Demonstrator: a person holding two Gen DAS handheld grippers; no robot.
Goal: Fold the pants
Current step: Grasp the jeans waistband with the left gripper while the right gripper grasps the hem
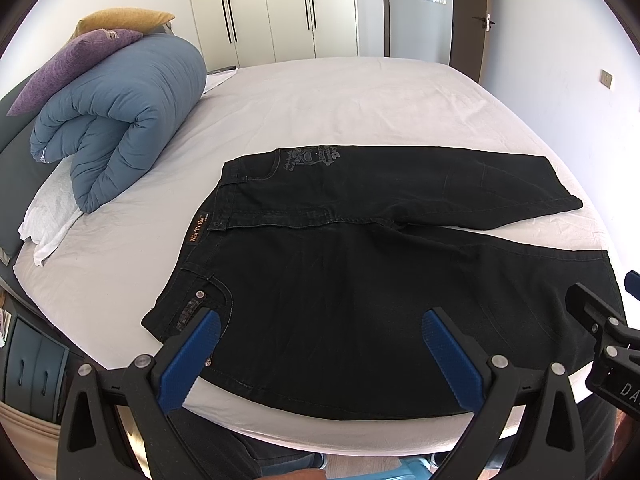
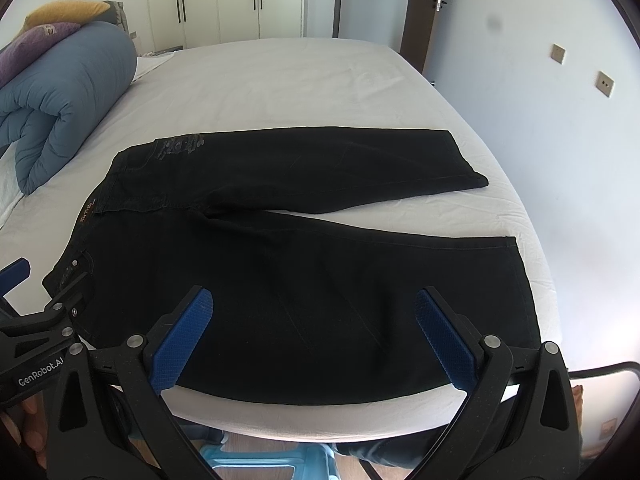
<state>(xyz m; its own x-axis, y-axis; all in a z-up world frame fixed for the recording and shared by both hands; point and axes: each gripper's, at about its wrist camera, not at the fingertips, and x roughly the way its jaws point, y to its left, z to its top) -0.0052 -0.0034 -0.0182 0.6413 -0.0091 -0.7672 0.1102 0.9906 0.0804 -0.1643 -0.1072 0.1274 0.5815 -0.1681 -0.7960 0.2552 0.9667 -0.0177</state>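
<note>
Black pants (image 1: pixel 340 264) lie flat on the white bed (image 1: pixel 320 100), waistband to the left, both legs spread to the right in a V. They also show in the right wrist view (image 2: pixel 280 260). My left gripper (image 1: pixel 320 328) is open, hovering over the near leg's thigh by the front pocket, holding nothing. My right gripper (image 2: pixel 314 304) is open and empty above the near leg, further toward the hem. The right gripper also shows at the right edge of the left wrist view (image 1: pixel 600 320); the left one shows at the left edge of the right wrist view (image 2: pixel 40 312).
A rolled blue duvet (image 1: pixel 120 120) with purple (image 1: pixel 72 64) and yellow (image 1: pixel 120 20) pillows sits at the bed's left. White wardrobes (image 1: pixel 272 8) and a door (image 1: pixel 468 12) stand behind. The bed's near edge (image 1: pixel 320 432) is just below the pants. A blue stool (image 2: pixel 260 460) is on the floor.
</note>
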